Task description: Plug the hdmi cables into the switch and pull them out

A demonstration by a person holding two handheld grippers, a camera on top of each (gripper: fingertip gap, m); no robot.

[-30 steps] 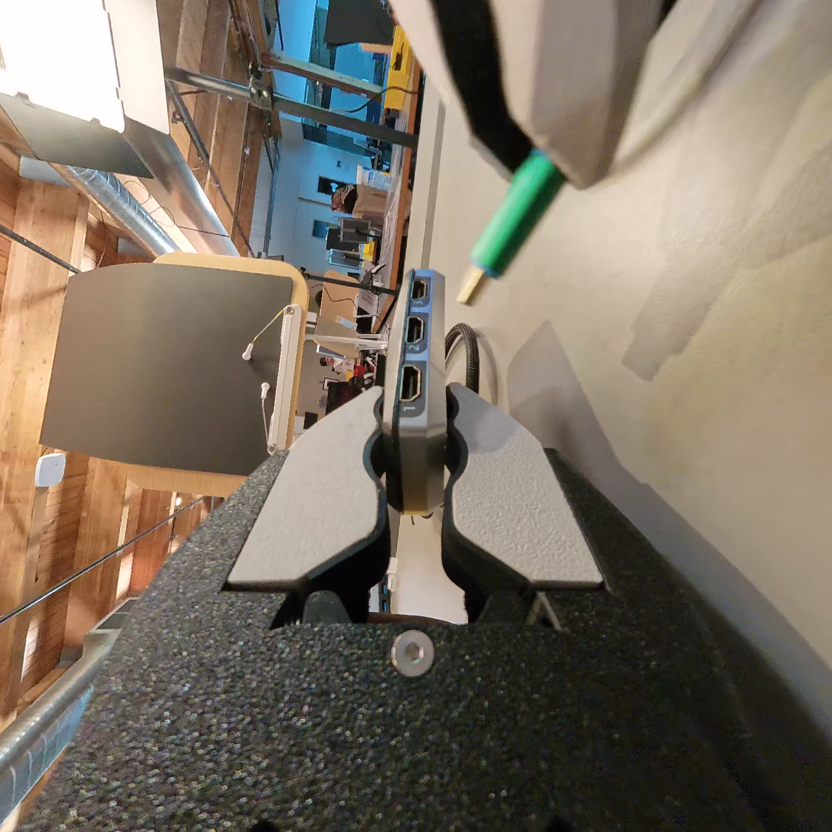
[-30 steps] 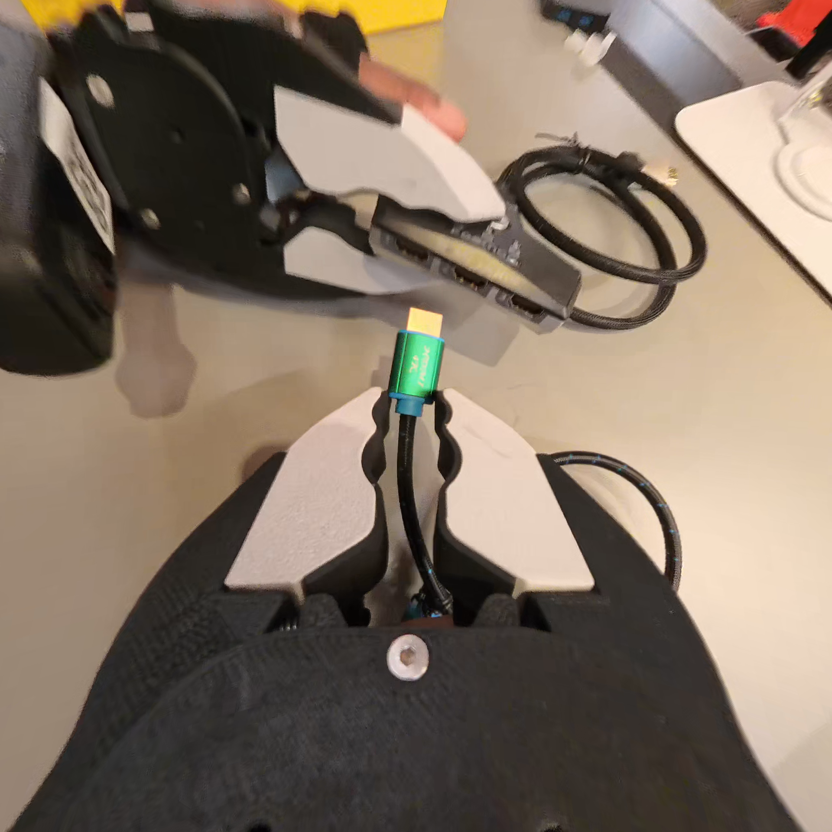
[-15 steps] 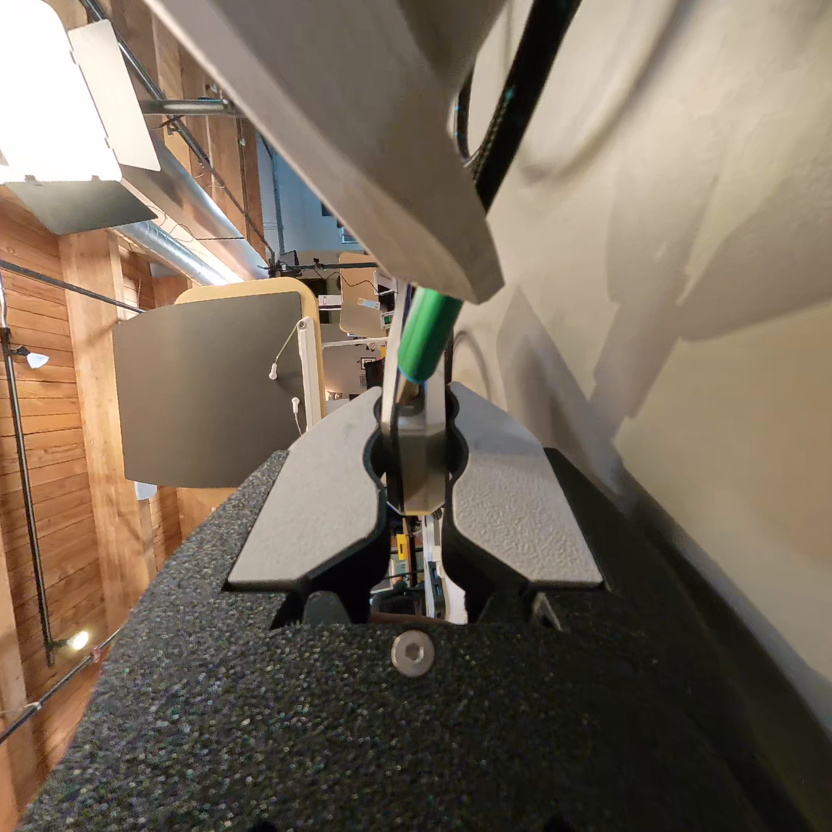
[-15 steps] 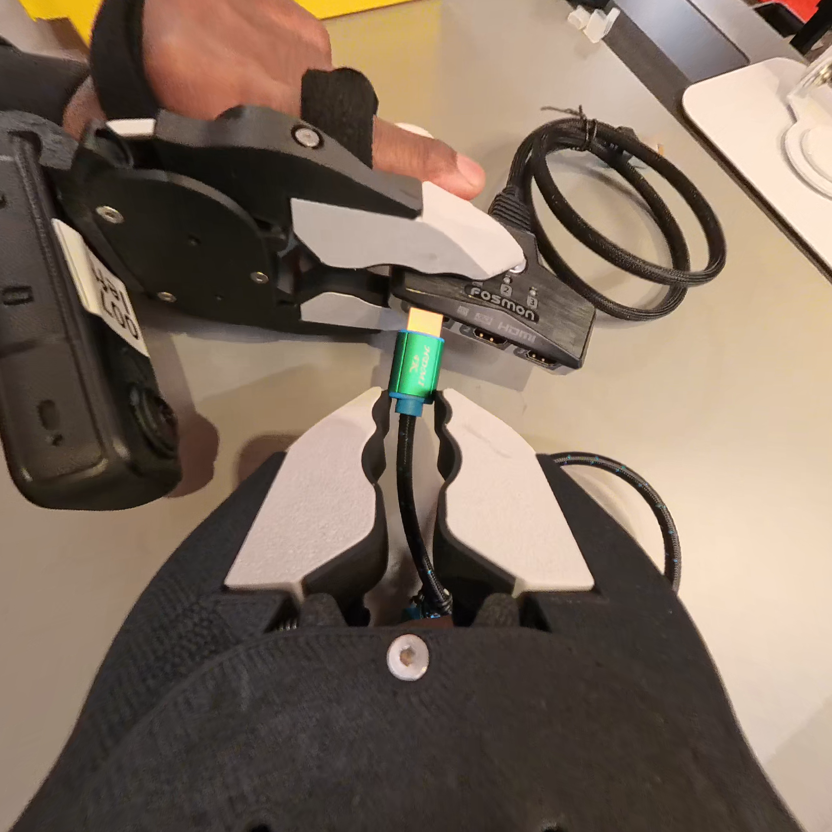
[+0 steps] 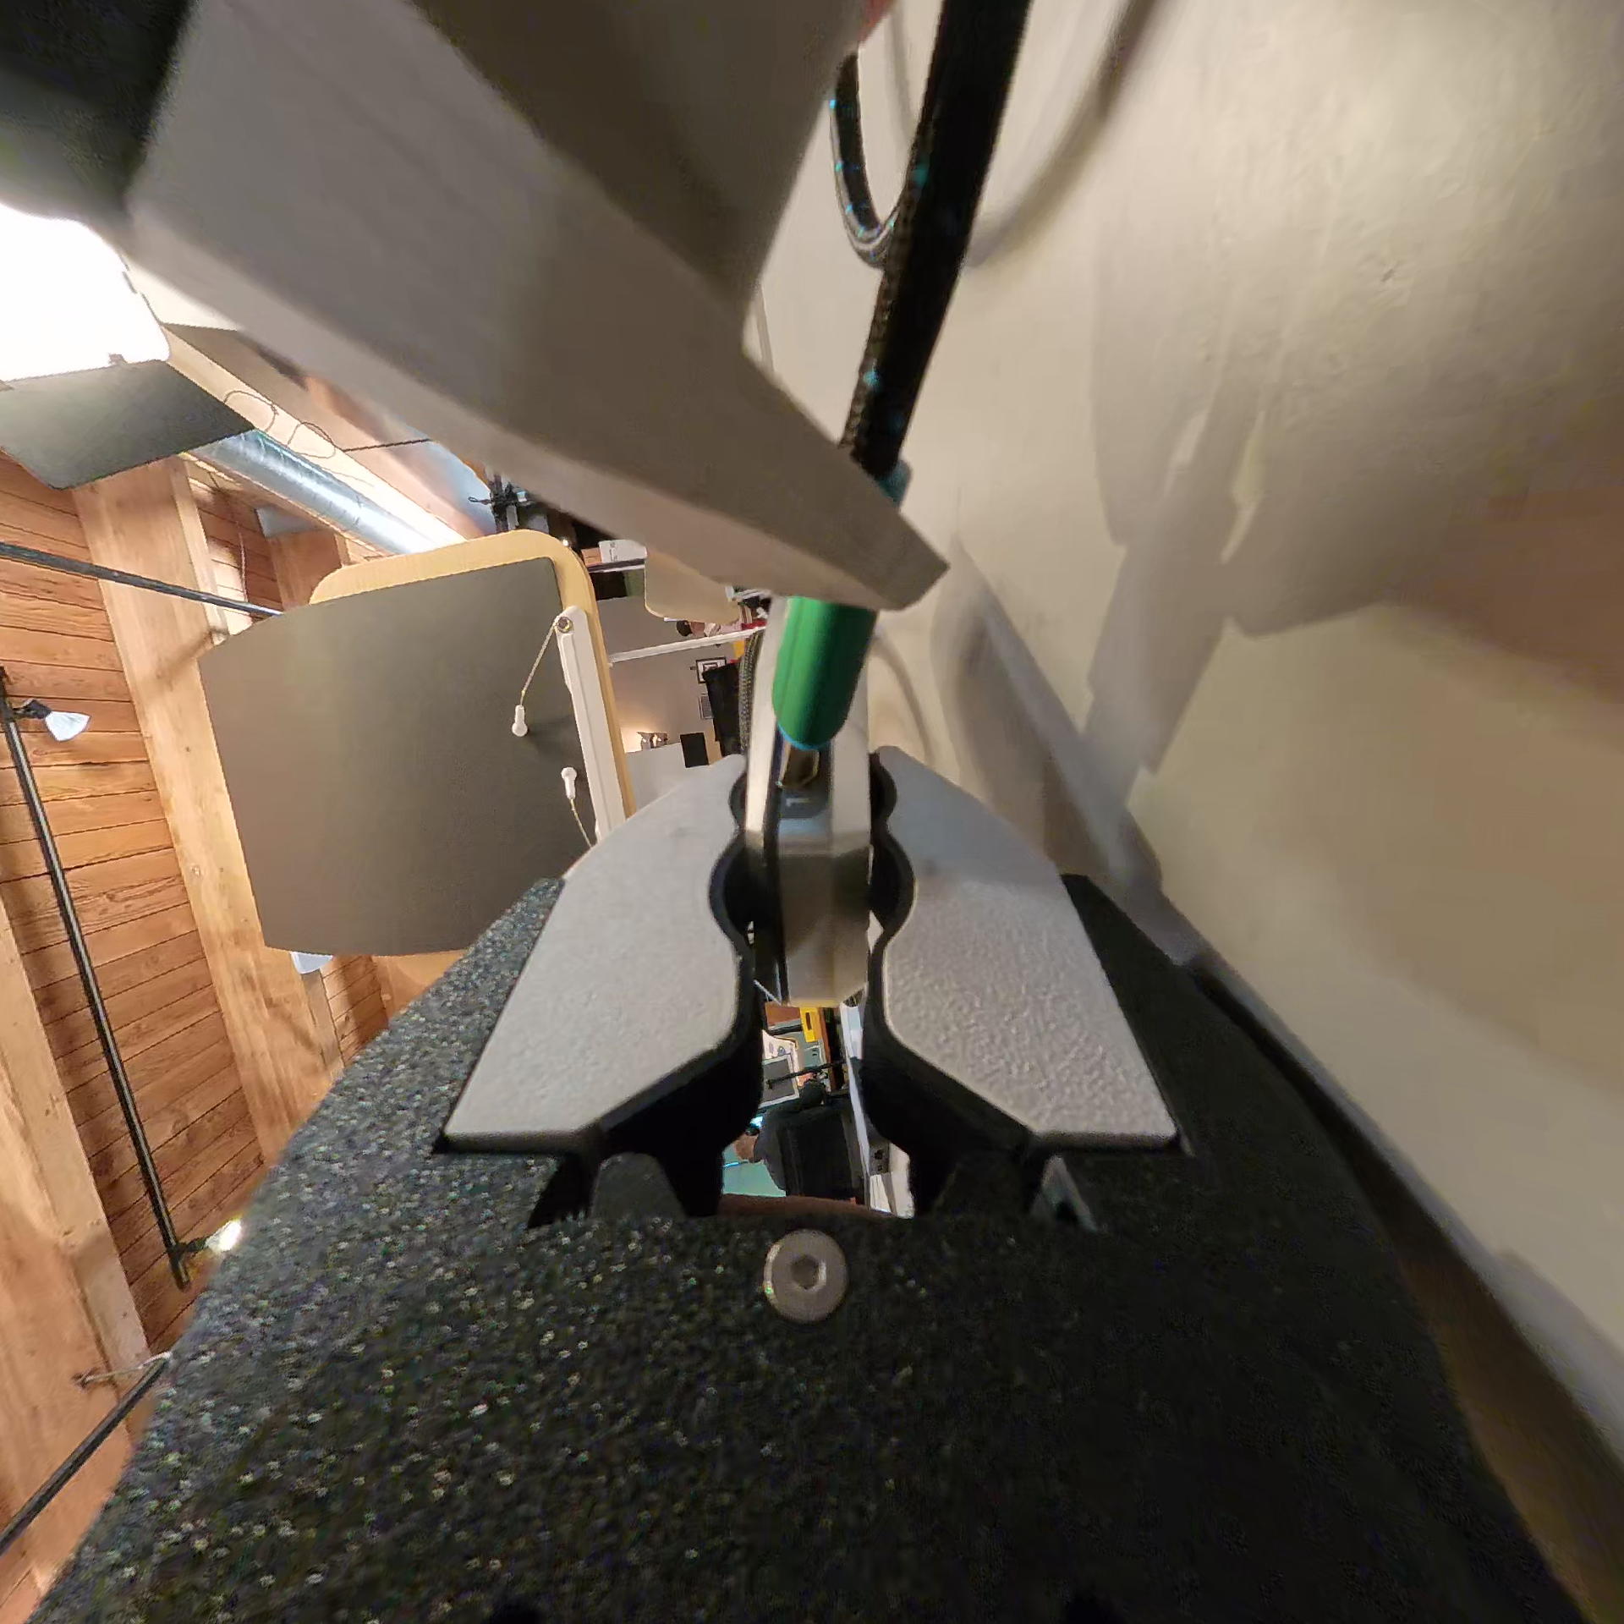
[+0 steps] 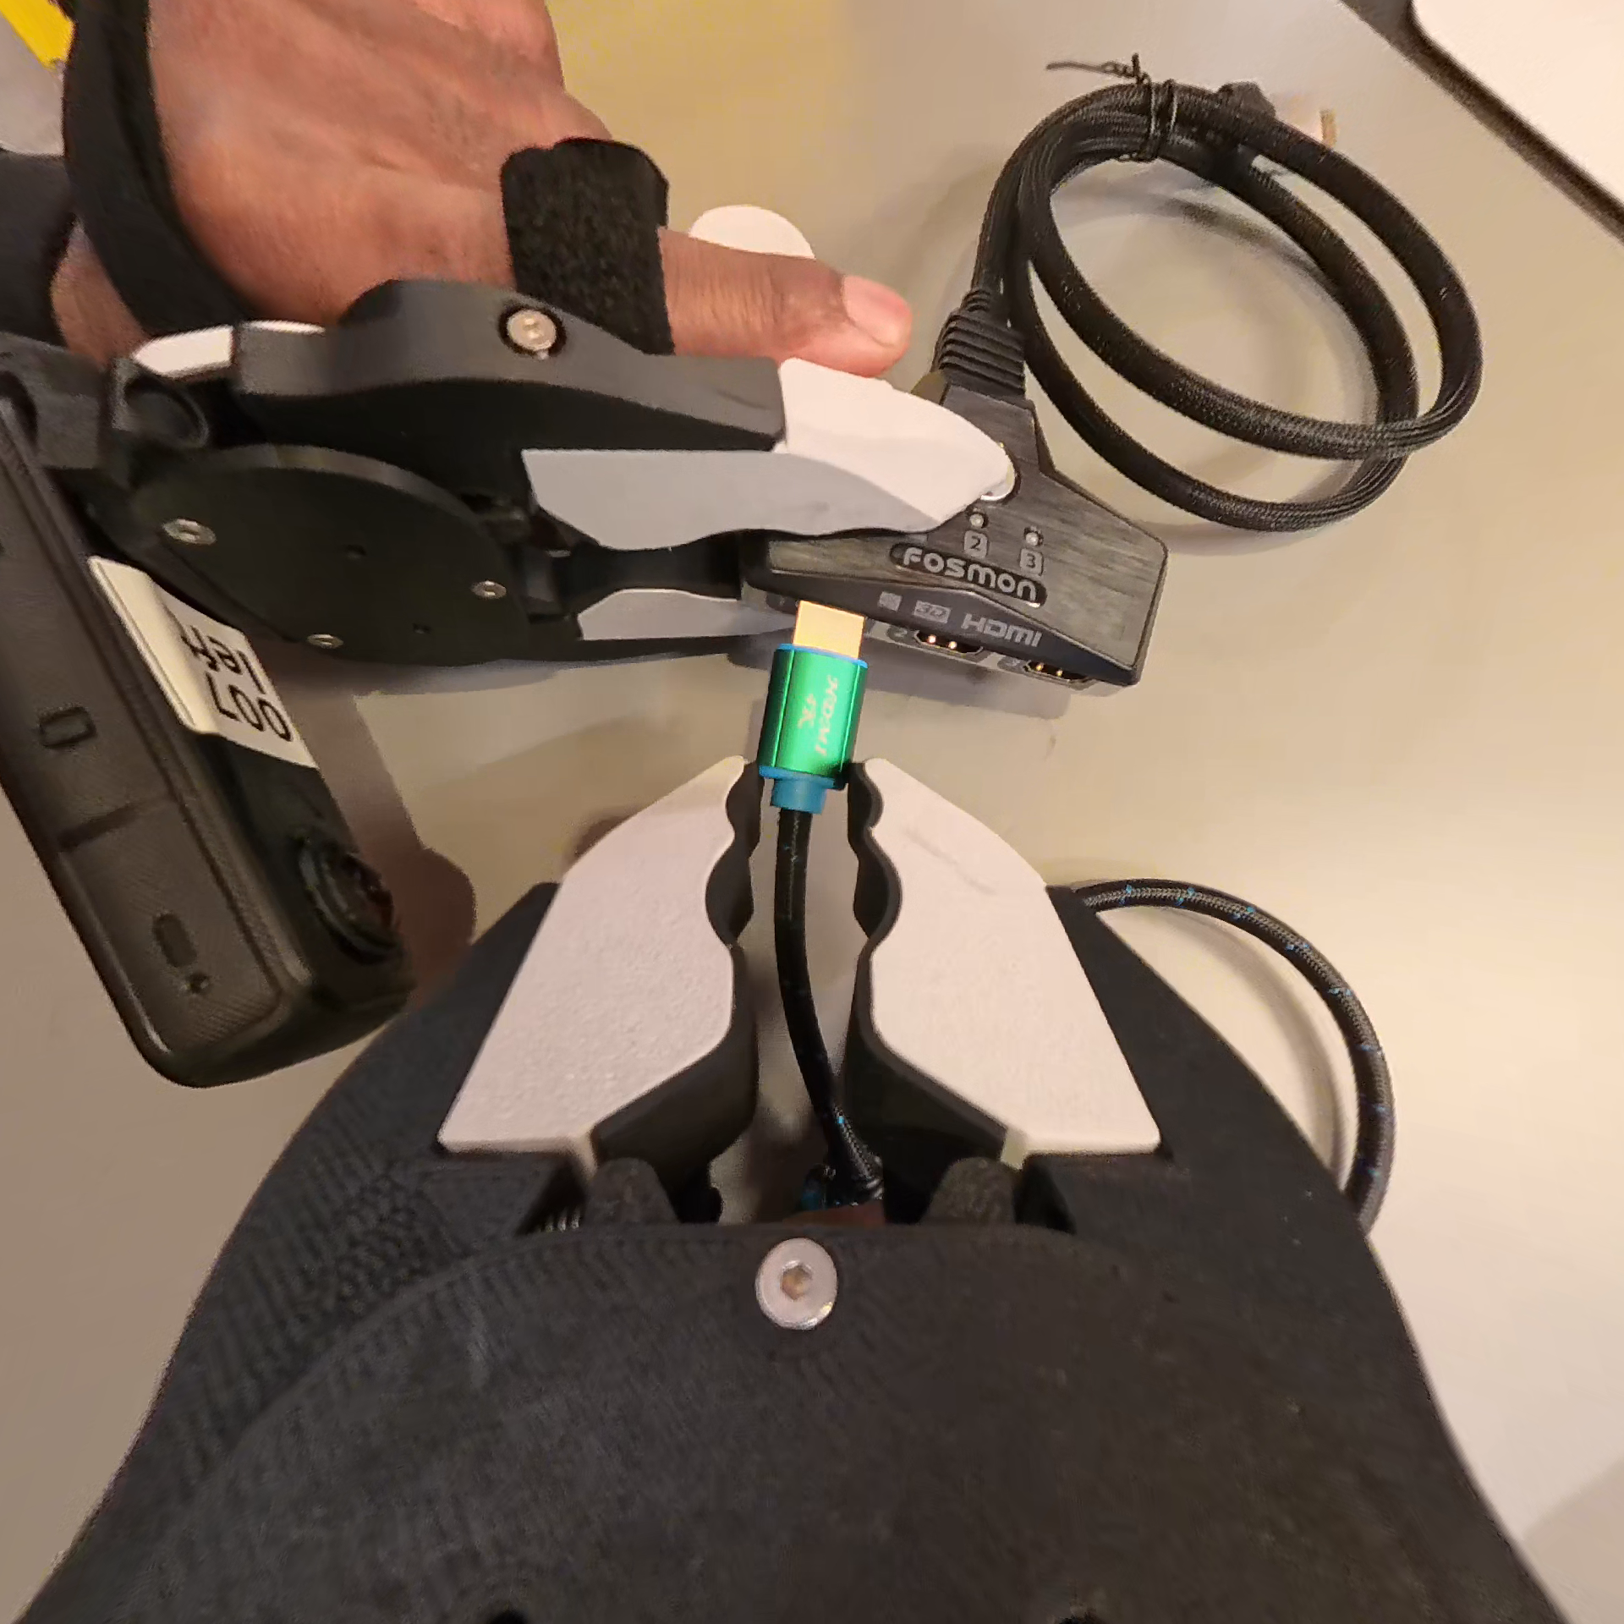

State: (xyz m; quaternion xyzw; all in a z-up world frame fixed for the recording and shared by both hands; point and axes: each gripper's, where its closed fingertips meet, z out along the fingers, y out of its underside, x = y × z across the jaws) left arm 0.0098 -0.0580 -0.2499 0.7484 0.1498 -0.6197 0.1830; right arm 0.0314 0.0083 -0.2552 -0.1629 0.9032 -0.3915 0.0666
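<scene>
Green plug advanced, gold tip now entering switch port.

left tongs hide the switch's first port.

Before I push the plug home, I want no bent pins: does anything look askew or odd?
Nothing stands out. The green plug, in the right hand-held gripper, sits straight, gold tip at the switch port.

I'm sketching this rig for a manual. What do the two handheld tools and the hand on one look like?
Both look alike: the right tool and left tool have pale grey, scalloped fingers on speckled black bodies with a silver screw. The left carries a black camera bearing a white label. Black straps wrap the person's hand.
</scene>
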